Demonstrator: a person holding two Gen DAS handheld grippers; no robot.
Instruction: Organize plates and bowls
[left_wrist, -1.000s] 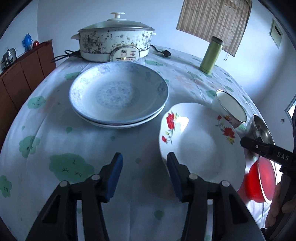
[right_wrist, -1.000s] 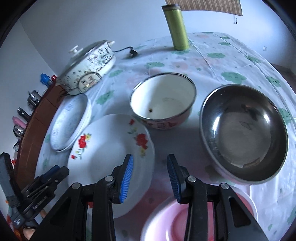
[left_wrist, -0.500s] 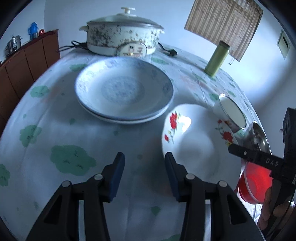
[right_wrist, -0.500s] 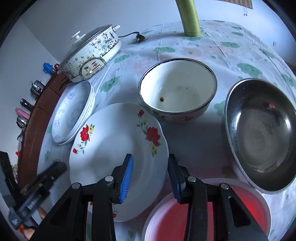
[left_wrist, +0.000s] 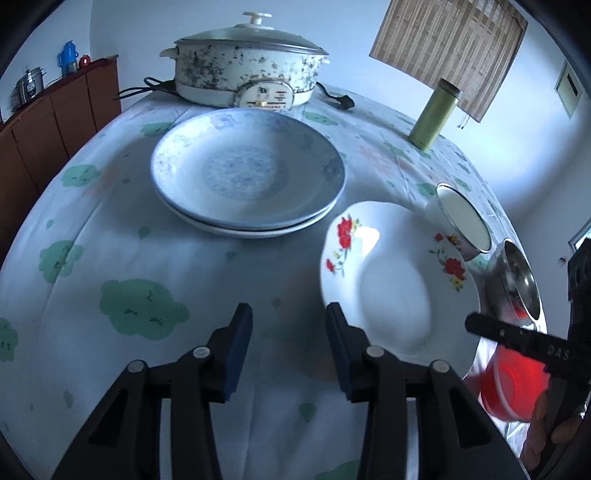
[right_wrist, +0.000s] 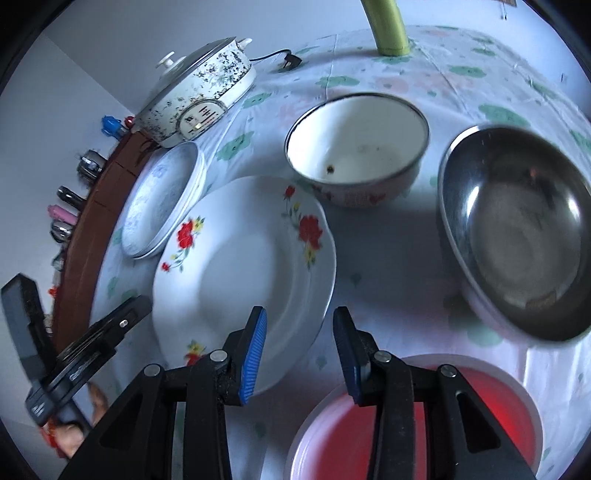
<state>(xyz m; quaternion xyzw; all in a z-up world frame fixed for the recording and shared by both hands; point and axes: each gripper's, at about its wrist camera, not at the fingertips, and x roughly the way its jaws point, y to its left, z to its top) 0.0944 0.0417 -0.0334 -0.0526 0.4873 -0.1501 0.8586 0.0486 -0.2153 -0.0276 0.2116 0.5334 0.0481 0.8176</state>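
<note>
Both my tongs, left (left_wrist: 289, 347) and right (right_wrist: 299, 352), gape empty; white rose-painted plate (right_wrist: 243, 273) between. Only right view shows red plastic bowl (right_wrist: 413, 421) fully.

My right view cuts off the tall green flask (right_wrist: 388, 26) at the top, my fingers cover part of the translucent red plastic bowl (right_wrist: 417, 435), and the round steel bowl (right_wrist: 517, 236) blurs.

White plate (right_wrist: 243, 273) (red flowers)
</note>
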